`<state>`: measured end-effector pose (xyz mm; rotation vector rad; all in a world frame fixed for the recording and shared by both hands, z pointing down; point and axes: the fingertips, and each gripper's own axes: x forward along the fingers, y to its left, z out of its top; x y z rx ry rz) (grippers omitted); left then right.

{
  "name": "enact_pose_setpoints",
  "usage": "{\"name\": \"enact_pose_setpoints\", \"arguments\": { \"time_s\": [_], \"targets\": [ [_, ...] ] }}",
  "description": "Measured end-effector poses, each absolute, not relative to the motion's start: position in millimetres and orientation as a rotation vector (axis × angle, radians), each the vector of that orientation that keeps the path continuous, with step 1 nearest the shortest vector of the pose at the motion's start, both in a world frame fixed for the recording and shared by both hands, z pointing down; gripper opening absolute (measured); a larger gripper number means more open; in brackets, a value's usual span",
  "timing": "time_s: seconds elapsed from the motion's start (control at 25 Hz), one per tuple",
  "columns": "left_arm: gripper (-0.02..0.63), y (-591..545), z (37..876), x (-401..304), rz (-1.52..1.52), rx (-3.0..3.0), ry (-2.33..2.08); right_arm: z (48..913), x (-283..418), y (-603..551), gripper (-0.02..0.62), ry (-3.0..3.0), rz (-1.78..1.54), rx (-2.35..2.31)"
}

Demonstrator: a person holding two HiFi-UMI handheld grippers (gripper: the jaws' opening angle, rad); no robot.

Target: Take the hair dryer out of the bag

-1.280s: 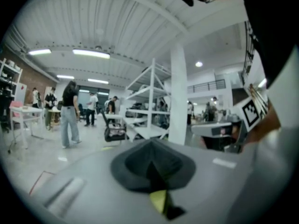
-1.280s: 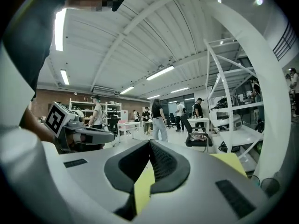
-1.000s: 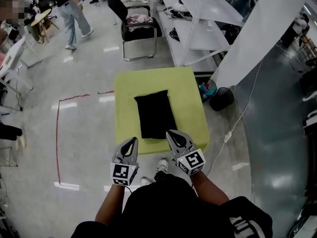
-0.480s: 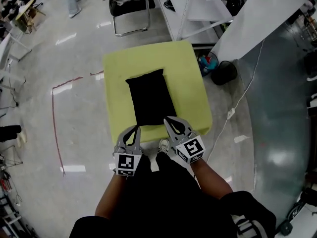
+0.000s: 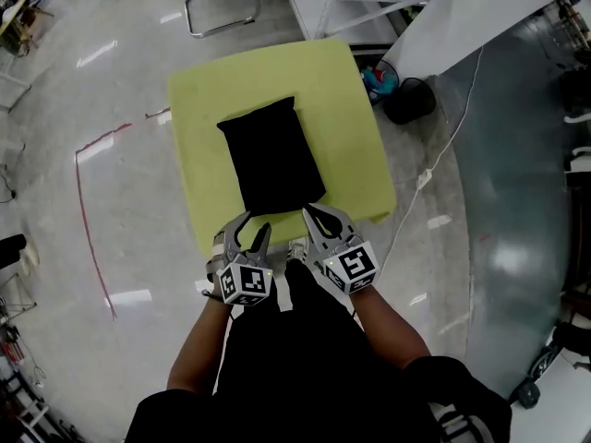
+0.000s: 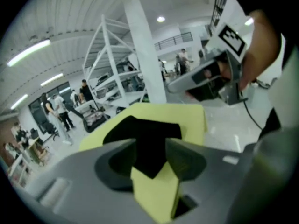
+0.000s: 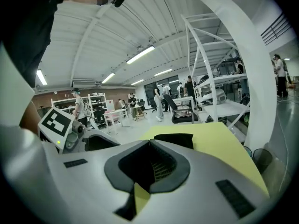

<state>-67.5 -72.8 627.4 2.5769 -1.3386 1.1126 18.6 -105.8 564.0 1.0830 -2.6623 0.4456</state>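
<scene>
**Grippers poised at the table's near edge**

Head view: a black bag (image 5: pixel 272 160) lies in the middle of the yellow-green table (image 5: pixel 355 127), with the left gripper (image 5: pixel 254 227) and right gripper (image 5: pixel 312 215) at the table's near edge.
Left gripper view — the jaws stand apart, have just been opening, and hold nothing.
Right gripper view — the jaws are together and empty.

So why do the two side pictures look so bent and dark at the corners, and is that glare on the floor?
Head view: yes, bright streaks of glare lie on the glossy floor. Left gripper view: the wide-angle lens bends everything, the corners go black, and the black bag looks soft and smeared. Right gripper view: sharper, yet the straight white column shows as a curve.
</scene>
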Motion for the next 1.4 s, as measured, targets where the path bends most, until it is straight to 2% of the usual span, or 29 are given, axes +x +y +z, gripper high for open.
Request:
{"name": "enact_pose_setpoints", "arguments": {
  "time_s": [0.12, 0.2, 0.44, 0.76, 0.84, 0.88, 0.92, 1.04, 1.4],
  "targets": [
    [0.245, -76, 652, -68, 1.318, 2.604, -1.293, 574, 18, -103, 0.006, -2.644, 0.455, 1.07],
    [0.258, -80, 668, -66, 1.444, 2.622, -1.26, 583, 19, -102, 0.006, -2.631, 0.469, 1.061],
    [0.263, -90, 714, -59, 1.731, 2.645, -1.124, 610, 20, -93, 0.007, -2.583, 0.542, 1.038],
    [0.265, -104, 744, -54, 1.938, 2.669, -1.016, 635, 28, -79, 0.006, -2.542, 0.595, 1.018],
    [0.242, -104, 744, -52, 1.944, 2.674, -1.018, 638, 28, -77, 0.006, -2.538, 0.606, 1.013],
    [0.193, -104, 740, -50, 1.927, 2.678, -1.033, 639, 28, -75, 0.006, -2.539, 0.611, 1.012],
    [0.118, -104, 734, -49, 1.9, 2.682, -1.051, 639, 28, -75, 0.006, -2.542, 0.616, 1.012],
    [0.029, -107, 718, -47, 1.792, 2.652, -1.087, 638, 26, -74, 0.007, -2.552, 0.624, 1.004],
    [0.015, -127, 678, -55, 1.343, 2.492, -1.073, 646, 5, -72, 0.008, -2.543, 0.611, 0.946]
  ]
}}
